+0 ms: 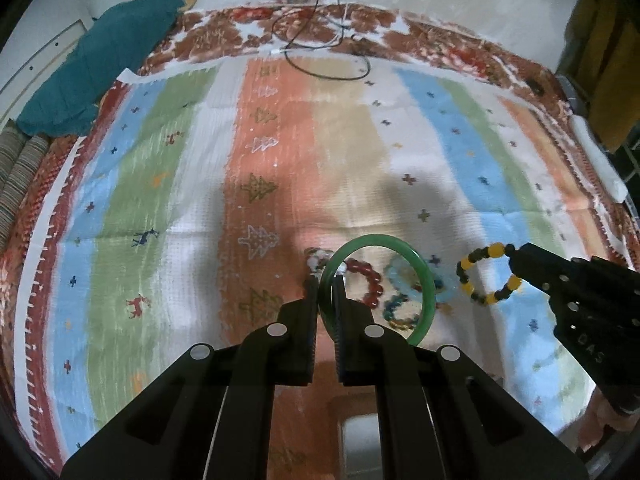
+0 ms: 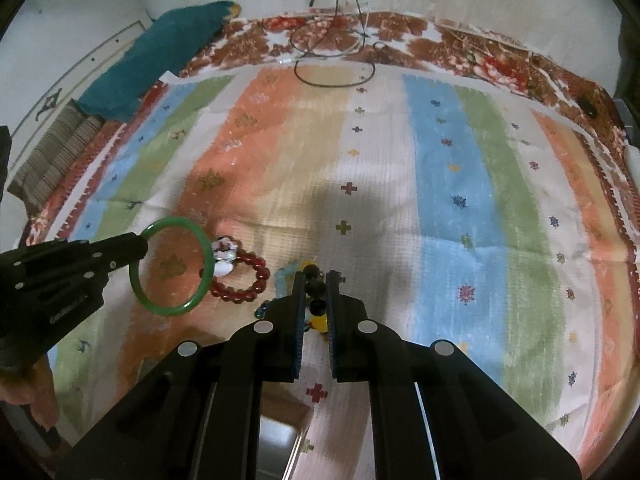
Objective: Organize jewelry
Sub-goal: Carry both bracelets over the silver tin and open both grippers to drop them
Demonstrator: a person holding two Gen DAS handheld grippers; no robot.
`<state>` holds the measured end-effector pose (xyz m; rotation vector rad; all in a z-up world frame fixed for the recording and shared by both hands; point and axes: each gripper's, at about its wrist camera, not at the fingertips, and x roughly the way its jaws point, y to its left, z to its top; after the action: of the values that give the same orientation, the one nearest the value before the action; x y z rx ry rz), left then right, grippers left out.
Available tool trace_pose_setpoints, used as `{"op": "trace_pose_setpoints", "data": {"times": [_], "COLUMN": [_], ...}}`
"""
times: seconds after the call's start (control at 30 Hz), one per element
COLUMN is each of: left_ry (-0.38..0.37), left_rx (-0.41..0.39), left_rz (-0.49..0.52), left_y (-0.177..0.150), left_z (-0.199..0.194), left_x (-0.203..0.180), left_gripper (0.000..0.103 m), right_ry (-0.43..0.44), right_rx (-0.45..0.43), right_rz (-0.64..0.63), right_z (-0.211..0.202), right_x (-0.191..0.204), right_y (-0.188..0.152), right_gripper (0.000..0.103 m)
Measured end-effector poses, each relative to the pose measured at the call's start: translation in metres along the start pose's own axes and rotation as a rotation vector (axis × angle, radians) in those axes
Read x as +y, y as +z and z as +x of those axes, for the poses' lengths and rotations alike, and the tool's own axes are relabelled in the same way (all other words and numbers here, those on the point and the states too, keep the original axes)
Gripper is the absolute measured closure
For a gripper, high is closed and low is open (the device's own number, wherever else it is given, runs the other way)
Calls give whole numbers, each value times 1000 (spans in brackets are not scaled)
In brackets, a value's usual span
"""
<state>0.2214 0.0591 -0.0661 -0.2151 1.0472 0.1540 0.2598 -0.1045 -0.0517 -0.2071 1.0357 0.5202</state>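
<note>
Left wrist view, left to right: your left gripper point(image 1: 325, 280) is clamped on the green bangle point(image 1: 426, 280), lifted above the striped bedspread point(image 1: 160, 184). A red bead bracelet point(image 1: 370, 276) and a pale blue bracelet point(image 1: 400, 276) lie on the cloth behind the ring. Your right gripper point(image 1: 514, 262) pinches the yellow-and-black bead bracelet point(image 1: 476, 296), hanging clear of the cloth.

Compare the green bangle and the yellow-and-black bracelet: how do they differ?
The green bangle is one smooth rigid ring; the yellow-and-black bracelet is a string of separate beads. The bangle is one colour, the bracelet has two. The left gripper holds the bangle, the right gripper the bracelet. Both are lifted above the striped cloth.
</note>
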Motion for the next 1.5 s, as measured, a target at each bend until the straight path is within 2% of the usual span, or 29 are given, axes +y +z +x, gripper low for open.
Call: {"op": "trace_pose_setpoints", "data": {"times": [0.17, 0.3, 0.6, 1.5], "left_ry": [-16, -18, -28, -18], "left_rx": [-20, -24, -58, -82], "left_rz": [8, 18, 23, 62], "left_y": [-8, -15, -30, -74], "left_z": [-14, -22, -44, -73], "left_x": [-5, -8, -8, -20], "left_gripper": [97, 97, 97, 97], "right_ry": [1, -44, -17, 48], "right_rx": [-35, -78, -133, -201], "right_rz": [5, -20, -14, -50], "right_z": [-15, -27, -50, -102], "right_x": [2, 10, 17, 37], "right_y": [-6, -13, -22, -67], "right_gripper": [92, 92, 92, 92]}}
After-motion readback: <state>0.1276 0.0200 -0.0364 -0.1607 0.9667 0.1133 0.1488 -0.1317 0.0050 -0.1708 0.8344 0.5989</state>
